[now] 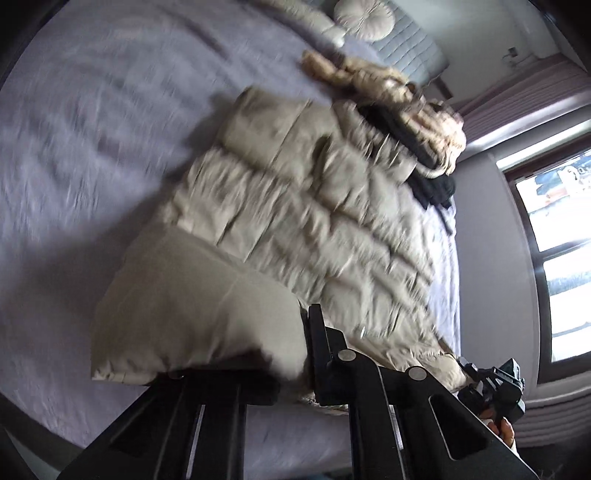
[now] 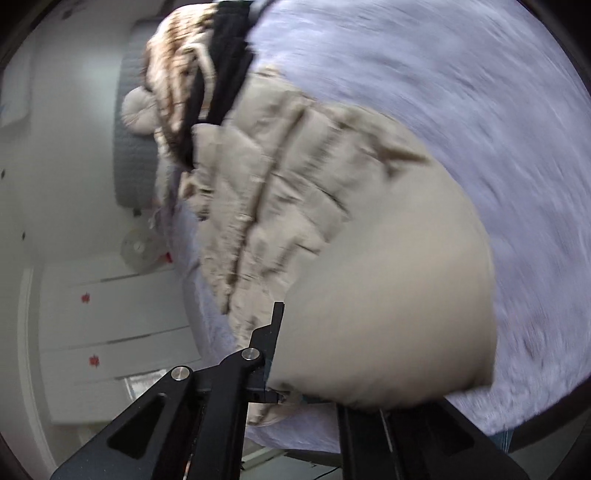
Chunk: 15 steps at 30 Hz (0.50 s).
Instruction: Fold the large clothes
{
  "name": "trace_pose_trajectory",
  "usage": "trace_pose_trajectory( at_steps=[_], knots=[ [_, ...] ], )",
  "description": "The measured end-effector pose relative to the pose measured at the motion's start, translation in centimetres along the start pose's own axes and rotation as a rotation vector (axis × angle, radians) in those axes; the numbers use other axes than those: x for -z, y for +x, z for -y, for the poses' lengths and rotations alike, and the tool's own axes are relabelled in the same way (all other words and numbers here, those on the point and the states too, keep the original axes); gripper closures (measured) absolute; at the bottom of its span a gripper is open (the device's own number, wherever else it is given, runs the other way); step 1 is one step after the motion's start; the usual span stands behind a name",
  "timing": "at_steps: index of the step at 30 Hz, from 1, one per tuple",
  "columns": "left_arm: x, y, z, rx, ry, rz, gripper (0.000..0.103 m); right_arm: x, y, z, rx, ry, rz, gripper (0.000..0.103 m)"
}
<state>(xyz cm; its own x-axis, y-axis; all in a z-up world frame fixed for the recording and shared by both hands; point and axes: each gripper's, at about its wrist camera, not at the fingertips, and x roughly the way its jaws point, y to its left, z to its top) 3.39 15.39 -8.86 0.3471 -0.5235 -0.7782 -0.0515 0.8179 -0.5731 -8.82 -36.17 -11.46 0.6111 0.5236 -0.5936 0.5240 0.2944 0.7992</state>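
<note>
Left tongs [image 1: 301,343] clamp the beige puffer coat's [image 1: 295,206] hem above the bed [image 1: 92,129].

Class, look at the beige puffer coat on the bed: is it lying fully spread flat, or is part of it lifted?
Partly lifted. The puffer coat lies quilted on the bed, but its near hem bulges up, pinched by the left tool and right tool.

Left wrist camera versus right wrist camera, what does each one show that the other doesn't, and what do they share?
Only the left wrist view shows the bright window with mauve curtains, plus the right tongs seen from outside.

Only the right wrist view shows the white drawer unit with red markers and a small white fan.

Both show the beige quilted puffer jacket on the lilac bedspread, its hem clamped in that view's own tongs, the dark garment and the round cream cushion.
</note>
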Motion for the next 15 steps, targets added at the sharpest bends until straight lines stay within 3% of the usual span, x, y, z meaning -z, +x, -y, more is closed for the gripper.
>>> trace_pose_trajectory(
  at_steps=[5,9,15],
  knots=[
    [-7.1,0.0,4.2,0.017,0.031,0.115,0.089,-6.1,1.2,-8.0,-0.043,-0.182,0.003,0.096],
    [-13.7,1.6,7.2,-0.044,0.035,0.189,0.089,-11.7,3.9,-13.6,-0.053,-0.289,-0.010,0.096],
    [-20.9,7.7,7.6,-0.149,0.042,0.186,0.089,-18.6,10.5,-17.1,0.045,-0.338,-0.024,0.096]
  ],
)
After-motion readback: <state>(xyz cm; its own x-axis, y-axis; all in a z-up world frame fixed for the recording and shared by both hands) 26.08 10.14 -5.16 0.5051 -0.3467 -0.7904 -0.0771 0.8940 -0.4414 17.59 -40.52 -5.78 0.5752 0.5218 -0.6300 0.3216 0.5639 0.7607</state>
